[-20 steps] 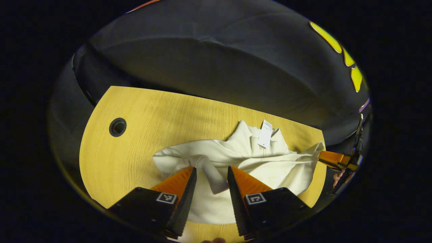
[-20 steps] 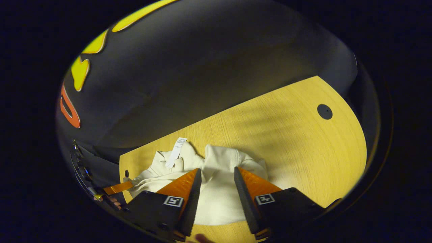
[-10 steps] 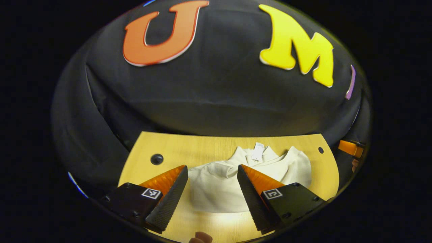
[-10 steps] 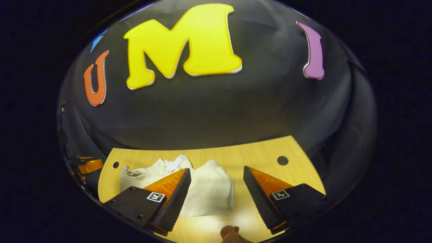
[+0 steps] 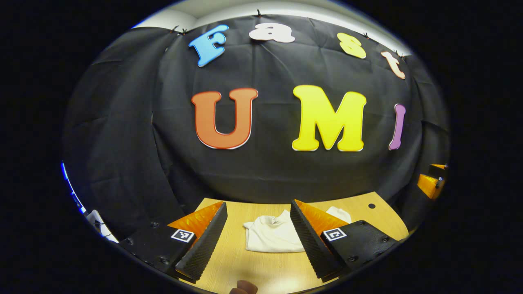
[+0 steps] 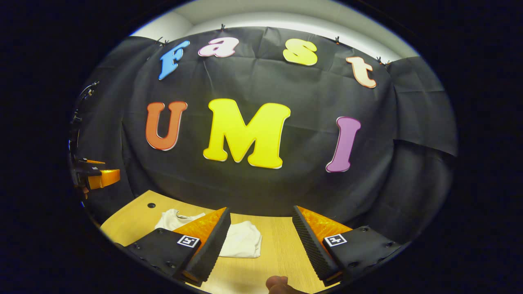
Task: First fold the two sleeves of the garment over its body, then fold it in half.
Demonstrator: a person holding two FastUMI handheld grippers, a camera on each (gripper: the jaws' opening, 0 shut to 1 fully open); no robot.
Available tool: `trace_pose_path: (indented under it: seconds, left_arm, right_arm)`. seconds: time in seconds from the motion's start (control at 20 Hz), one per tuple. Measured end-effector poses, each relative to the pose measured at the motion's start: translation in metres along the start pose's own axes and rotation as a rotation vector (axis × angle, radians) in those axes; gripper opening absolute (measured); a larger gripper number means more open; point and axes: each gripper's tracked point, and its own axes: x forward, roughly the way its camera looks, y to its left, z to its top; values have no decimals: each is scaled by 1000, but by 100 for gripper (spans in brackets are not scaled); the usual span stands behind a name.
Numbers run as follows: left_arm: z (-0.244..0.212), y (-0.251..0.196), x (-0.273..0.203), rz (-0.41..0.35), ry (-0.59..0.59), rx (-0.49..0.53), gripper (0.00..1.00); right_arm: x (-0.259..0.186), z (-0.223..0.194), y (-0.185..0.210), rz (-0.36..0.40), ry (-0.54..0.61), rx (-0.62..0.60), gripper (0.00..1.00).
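The cream-white garment [image 5: 271,237] lies on the wooden table [image 5: 229,261] as a compact folded bundle, its collar end toward the back wall. In the right gripper view the same garment [image 6: 242,243] sits left of centre, partly hidden behind my left finger. My left gripper [image 5: 258,208] is open and empty, held above and in front of the garment, not touching it. My right gripper [image 6: 260,209] is likewise open and empty, raised off the table. Each gripper also appears at the other view's edge: the right gripper [image 5: 429,183] and the left gripper [image 6: 100,177].
The table has a small round hole [image 5: 371,206] near its back right corner and another hole [image 6: 151,205] near its back left. The black cloth wall rises right behind the table. A fingertip [image 6: 278,283] shows at the bottom edge.
Both grippers have drawn back and tilted upward away from the garment, so it now looks smaller and farther. The garment stays folded on the table. Both grippers remain open.
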Motion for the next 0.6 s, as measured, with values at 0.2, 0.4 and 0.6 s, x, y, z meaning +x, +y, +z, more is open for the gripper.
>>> trace_pose_path:
  seconds: [0.2,0.4,0.6]
  left_arm:
    - [5,1,-52,52,-60,-18,98]
    - [1,9,-94,62,-122,-43,98]
    - [-8,9,-109,44,-130,-32,98]
  right_arm:
    - [-58,19,17,35,-52,72,94]
    - [-102,25,44,101,-106,42,94]
    - [-119,16,74,129,-94,62,94]
